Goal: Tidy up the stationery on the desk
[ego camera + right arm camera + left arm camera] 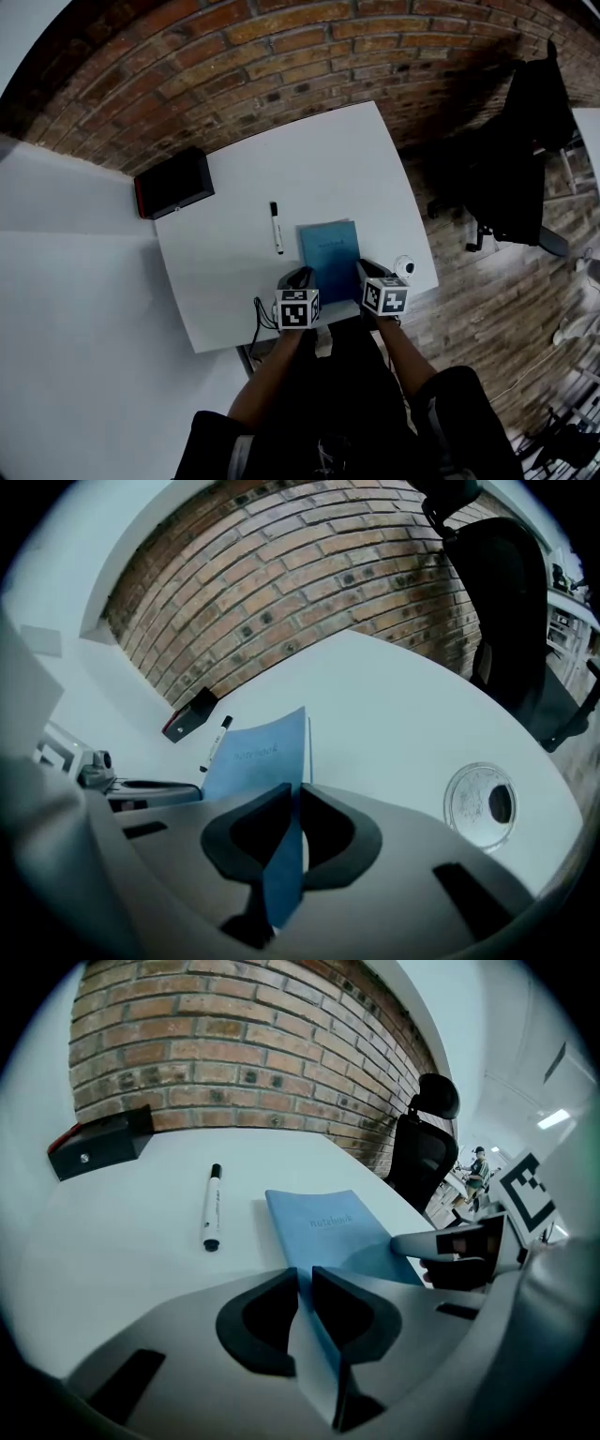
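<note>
The surface (pixel 319 159) is a plain white square top with rounded corners. It stands against a wall (pixel 234 47) of red-brown brick with pale joints. The floor (pixel 469 309) to the right is worn wooden planks, and a black office chair (pixel 525 150) with a headrest stands there.

At the far left corner sits a black box (pixel 174 183) with a red edge. A slim white marker (pixel 277 228) with a black cap lies flat near the middle, just left of the notebook (pixel 329 246). The notebook is thin and blue with a matte cover, and its near edge is by the front of the surface. A clear round disc (pixel 404 266) with a dark spot lies to its right.

The left tool (pixel 305 1283) is nearly closed, its dark pads clamping the notebook's near left corner. The right tool (pixel 295 803) clamps the near right corner the same way.
</note>
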`<state>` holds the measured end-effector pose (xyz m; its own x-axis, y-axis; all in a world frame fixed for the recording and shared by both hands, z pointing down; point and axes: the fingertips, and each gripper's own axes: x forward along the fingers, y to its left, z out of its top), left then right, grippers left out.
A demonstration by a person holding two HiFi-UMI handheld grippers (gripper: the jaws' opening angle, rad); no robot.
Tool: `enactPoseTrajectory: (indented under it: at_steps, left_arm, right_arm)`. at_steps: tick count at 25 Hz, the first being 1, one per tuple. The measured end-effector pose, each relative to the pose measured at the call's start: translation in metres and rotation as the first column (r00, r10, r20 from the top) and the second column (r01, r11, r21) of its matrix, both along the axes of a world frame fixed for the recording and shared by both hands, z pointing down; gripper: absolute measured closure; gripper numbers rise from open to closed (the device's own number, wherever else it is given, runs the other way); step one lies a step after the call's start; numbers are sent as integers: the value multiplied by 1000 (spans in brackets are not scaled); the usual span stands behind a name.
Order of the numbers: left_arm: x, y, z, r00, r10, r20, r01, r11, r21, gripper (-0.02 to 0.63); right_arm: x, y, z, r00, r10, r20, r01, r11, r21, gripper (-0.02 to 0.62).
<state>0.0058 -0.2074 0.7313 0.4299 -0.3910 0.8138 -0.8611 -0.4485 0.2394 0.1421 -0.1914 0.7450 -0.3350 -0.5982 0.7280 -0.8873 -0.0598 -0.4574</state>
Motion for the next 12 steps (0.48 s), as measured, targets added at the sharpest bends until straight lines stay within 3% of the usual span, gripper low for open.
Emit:
enactPoseTrajectory:
  at_steps: [12]
  left_arm:
    - [-50, 43, 0, 999, -14, -34, 14, 1000, -12, 552]
  right_arm:
    - [-50, 48, -5, 1000, -5, -19, 5, 1000, -7, 549]
